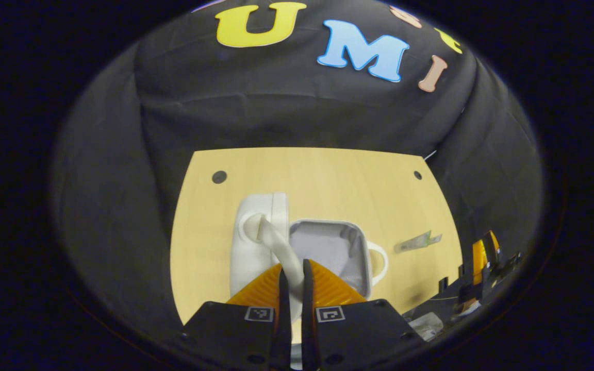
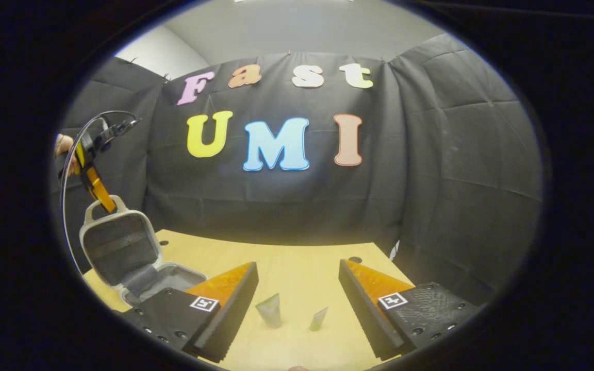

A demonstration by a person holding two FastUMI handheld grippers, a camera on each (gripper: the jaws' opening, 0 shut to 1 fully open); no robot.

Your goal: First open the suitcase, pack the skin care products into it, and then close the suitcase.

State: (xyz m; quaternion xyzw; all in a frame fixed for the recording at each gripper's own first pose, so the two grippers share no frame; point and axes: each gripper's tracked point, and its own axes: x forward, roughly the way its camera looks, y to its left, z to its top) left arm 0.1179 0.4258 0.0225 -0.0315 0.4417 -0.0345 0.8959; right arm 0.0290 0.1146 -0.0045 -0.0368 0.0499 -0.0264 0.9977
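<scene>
The white suitcase lies open on the wooden table (image 1: 328,175), its grey-lined base (image 1: 328,247) flat and its lid (image 1: 253,242) swung up. My left gripper (image 1: 293,265) is shut on the lid's white handle (image 1: 276,242). In the right gripper view the lid (image 2: 119,245) stands upright at the left, with the left gripper (image 2: 96,183) on the handle at its top. My right gripper (image 2: 297,270) is open and low over the table. Two small skin care tubes (image 2: 269,310) (image 2: 318,318) stand on the table ahead of it, between its fingers but untouched.
A flat skin care tube (image 1: 419,241) lies on the table right of the case, beyond the base's handle (image 1: 379,263). The right gripper (image 1: 482,260) hovers at the table's right edge. A hand (image 2: 62,145) holds the left gripper. Black cloth walls surround the table.
</scene>
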